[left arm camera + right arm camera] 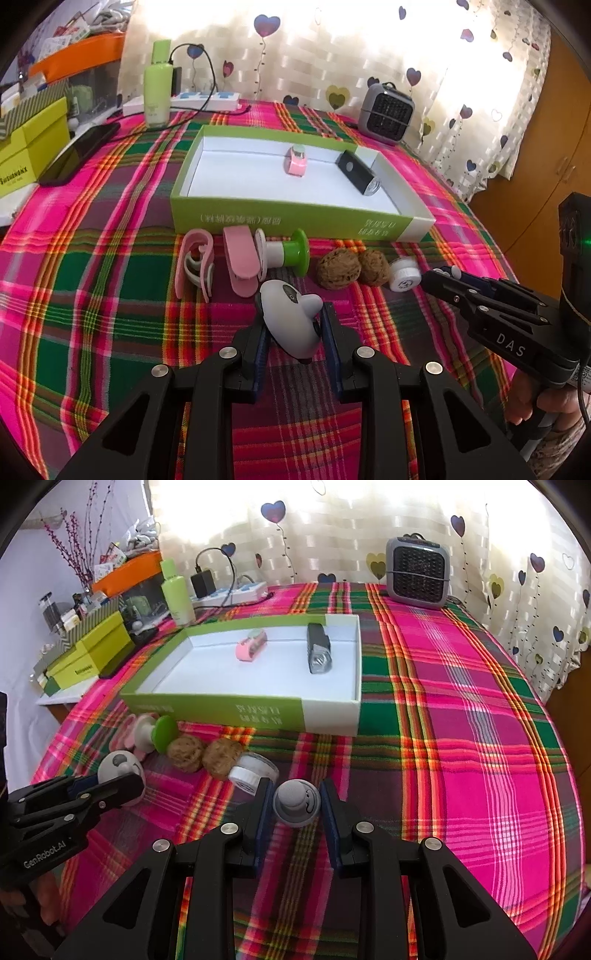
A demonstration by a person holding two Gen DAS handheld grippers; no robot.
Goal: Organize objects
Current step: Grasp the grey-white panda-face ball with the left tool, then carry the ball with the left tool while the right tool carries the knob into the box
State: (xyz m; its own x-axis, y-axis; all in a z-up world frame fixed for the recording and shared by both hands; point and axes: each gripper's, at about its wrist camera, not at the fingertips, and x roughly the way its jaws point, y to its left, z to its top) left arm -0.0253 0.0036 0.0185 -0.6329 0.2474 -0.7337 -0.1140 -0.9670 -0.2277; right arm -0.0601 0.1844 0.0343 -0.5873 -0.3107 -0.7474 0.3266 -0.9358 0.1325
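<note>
You have 2 things put away already: the pink toy car [295,164] and the black flashlight [359,172] lie inside the green-and-white box [288,220] on the plaid tablecloth [110,332], well apart from each other.

Your left gripper [293,328] is clamped on a grey rounded gadget [291,321], with a blue pad on each side of it; it looks tilted and held just above the cloth, in front of the box. Your right gripper [293,805] has a small grey knob with a smiley face [296,803] between its pads. The pads sit right beside the knob, but the right wrist view does not settle whether they are pressing on it, so I cannot tell if that claw is clenched.

Left to do, by my count, is the row lying along the box's near wall: 2 pink clips [195,262] [240,264], the green-and-white spool [286,251], 2 walnuts [339,272] [373,266] and the small white jar [404,278]. Add the 2 pieces in your grippers and 8 items remain outside the box, so you are roughly a fifth of the way through.
</note>
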